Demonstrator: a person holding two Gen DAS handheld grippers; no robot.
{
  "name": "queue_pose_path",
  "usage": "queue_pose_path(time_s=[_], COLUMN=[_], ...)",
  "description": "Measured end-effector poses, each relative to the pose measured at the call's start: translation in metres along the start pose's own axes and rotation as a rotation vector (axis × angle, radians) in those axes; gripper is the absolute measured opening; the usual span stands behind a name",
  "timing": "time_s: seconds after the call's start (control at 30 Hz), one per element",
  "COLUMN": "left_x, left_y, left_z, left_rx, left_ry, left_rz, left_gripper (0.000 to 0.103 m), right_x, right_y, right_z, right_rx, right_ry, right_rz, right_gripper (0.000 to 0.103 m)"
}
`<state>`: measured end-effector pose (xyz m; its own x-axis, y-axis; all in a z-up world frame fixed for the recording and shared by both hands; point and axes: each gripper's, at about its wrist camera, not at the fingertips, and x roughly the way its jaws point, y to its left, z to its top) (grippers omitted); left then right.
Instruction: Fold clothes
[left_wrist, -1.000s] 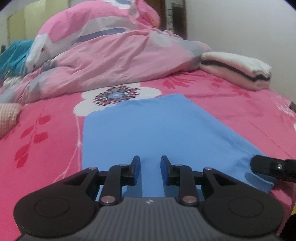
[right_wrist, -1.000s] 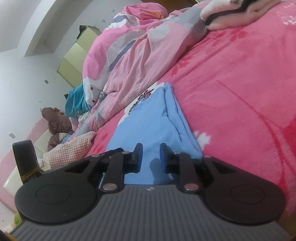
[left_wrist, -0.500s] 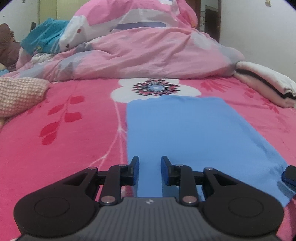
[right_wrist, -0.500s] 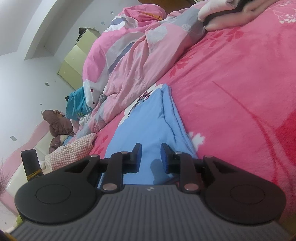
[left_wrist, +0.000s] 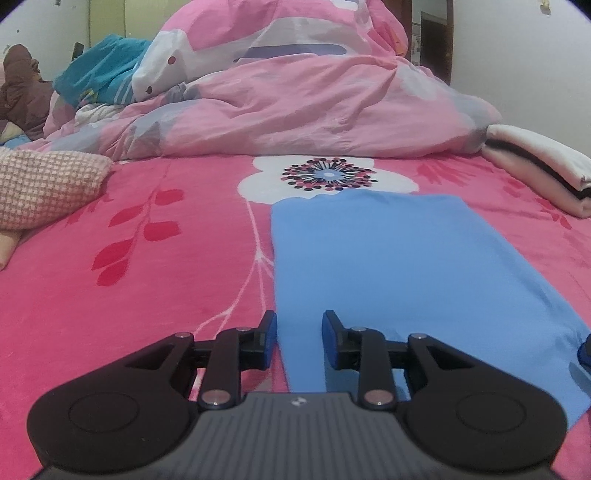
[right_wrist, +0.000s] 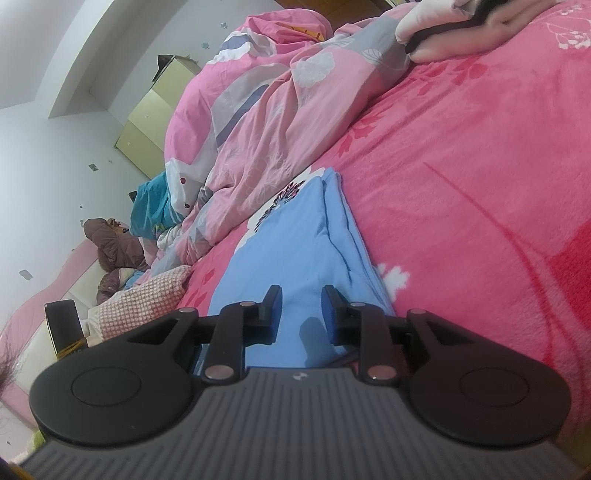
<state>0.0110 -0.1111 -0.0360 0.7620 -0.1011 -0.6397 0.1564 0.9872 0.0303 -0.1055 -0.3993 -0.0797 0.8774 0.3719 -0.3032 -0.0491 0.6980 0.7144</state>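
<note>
Since a second ago the left gripper (left_wrist: 299, 334) has slid leftwards to the left edge of the folded blue garment (left_wrist: 406, 277), fingers parted and gripping nothing. Only this view shows the garment's flat top and the other gripper's blue tip at far right. The right gripper (right_wrist: 302, 314), fingers likewise released, hovers above the garment's near end and reveals its layered right edge. Bedsheet (left_wrist: 129, 295), rumpled pink duvet (left_wrist: 314, 103), folded cream clothes (left_wrist: 546, 166), yellow-green wardrobe (right_wrist: 155, 122).
</note>
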Motion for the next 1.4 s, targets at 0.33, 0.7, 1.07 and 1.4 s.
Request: queue_pose_path(time_s=[0.33,0.7,1.07,1.4], left_x=[-0.009,-0.017,-0.015,-0.013], left_y=[0.006,-0.012,-0.011,-0.005], left_z=[0.008,0.025,0.02,0.018], left_rx=[0.003,0.023,0.007,0.0], left_ry=[-0.056,-0.113,-0.095,-0.084], left_rz=[0.041,-0.066,-0.081,-0.103], left_gripper=[0.03,0.03,0.03,0.03], right_x=[0.0,-0.001,-0.002,-0.001], right_y=[0.0,0.0,0.0,0.005], right_z=[0.0,0.0,-0.001,-0.002], right_rx=[-0.001,-0.003,-0.005,-0.005], right_ry=[-0.001,-0.005,-0.007,-0.016], right_rz=[0.001,0.003,0.002,0.007], right_gripper=[0.023,0.023,0.023,0.025])
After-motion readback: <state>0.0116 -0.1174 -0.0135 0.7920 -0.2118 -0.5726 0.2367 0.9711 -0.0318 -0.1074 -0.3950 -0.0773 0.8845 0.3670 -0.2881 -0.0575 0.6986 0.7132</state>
